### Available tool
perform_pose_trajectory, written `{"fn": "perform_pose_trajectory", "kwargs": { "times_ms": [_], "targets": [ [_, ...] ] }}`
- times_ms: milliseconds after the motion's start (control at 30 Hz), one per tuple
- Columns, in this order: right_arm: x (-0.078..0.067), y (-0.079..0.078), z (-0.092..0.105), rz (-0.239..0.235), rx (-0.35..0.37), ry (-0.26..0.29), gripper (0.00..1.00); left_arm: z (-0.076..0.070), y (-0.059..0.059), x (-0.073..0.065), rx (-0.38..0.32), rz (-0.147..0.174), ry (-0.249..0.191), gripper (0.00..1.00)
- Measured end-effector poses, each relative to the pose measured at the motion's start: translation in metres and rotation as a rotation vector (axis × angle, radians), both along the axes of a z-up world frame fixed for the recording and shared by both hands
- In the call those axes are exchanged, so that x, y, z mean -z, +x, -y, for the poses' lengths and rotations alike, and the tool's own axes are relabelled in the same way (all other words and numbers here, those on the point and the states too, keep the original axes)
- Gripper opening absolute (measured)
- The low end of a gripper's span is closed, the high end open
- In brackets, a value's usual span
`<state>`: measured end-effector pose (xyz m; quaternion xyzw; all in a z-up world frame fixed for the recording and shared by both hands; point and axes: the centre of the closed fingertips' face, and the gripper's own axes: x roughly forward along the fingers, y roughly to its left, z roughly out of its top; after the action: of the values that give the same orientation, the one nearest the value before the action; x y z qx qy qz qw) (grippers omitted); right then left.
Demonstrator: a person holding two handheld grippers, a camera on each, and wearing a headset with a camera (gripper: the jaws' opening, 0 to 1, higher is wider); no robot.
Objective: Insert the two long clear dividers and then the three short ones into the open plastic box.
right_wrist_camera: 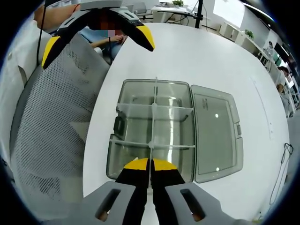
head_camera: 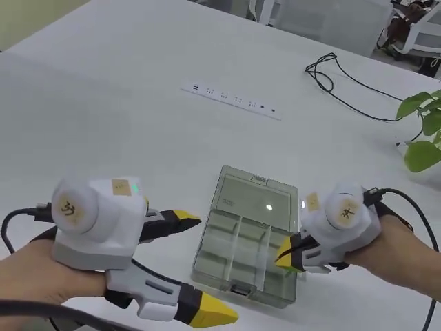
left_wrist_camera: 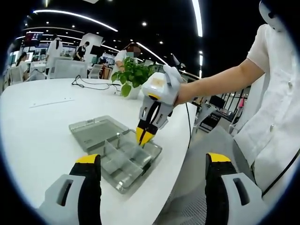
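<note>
While my right gripper (right_wrist_camera: 151,163) stands at the 3 o'clock side of the box (head_camera: 270,295), its jaws are pressed together on the near end of a clear divider (right_wrist_camera: 153,119). The box sits on the white table (head_camera: 138,103), close to the edge nearest me.

1. Divider axis. In the right gripper view the held divider stands on edge. Its long axis runs from my jaws at 6 o'clock toward the far wall at 12 o'clock. In the head view that axis runs 3 to 9 o'clock across the box.
2. Box contents. Two crossing dividers (right_wrist_camera: 133,142) sit inside at right angles to the held one, and together they split the tray into compartments. The lid (head_camera: 258,200) lies open and flat at 12 o'clock of the tray in the head view.
3. Left gripper (head_camera: 201,269). It is at 9 o'clock of the box, with its jaws spread wide and gripping no part.
4. View differences.
   - The right gripper view gives the divider grid sharply, while the head view renders it faint.
   - The left gripper view shows my right gripper's yellow tips pointing down into the box.
   - The head view adds a power strip (head_camera: 231,100) at 12 o'clock, and a black cable (head_camera: 337,76) and a plant (head_camera: 424,131) toward 2 o'clock, all well apart from the box.
</note>
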<state>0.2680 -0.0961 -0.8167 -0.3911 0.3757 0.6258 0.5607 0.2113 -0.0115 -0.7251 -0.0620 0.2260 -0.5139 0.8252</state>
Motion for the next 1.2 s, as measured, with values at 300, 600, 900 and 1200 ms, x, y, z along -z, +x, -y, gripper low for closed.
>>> {"fn": "perform_pose_trajectory", "kwargs": {
  "times_ms": [300, 600, 900, 1200],
  "targets": [
    [0.0, 0.001, 0.0, 0.01, 0.001, 0.0, 0.04, -0.003, -0.001, 0.0, -0.002, 0.001, 0.012, 0.96],
    [-0.015, 0.002, -0.001, 0.005, 0.062, 0.059, 0.11, -0.008, -0.002, 0.001, 0.002, 0.017, 0.039, 1.0],
    [-0.046, 0.003, 0.011, 0.011, 0.179, 0.169, 0.21, -0.015, -0.001, 0.001, -0.005, 0.03, 0.057, 1.0],
    [-0.071, 0.0, 0.031, 0.026, 0.316, 0.281, 0.33, -0.028, 0.003, -0.002, -0.013, 0.044, 0.071, 1.0]
  ]
}}
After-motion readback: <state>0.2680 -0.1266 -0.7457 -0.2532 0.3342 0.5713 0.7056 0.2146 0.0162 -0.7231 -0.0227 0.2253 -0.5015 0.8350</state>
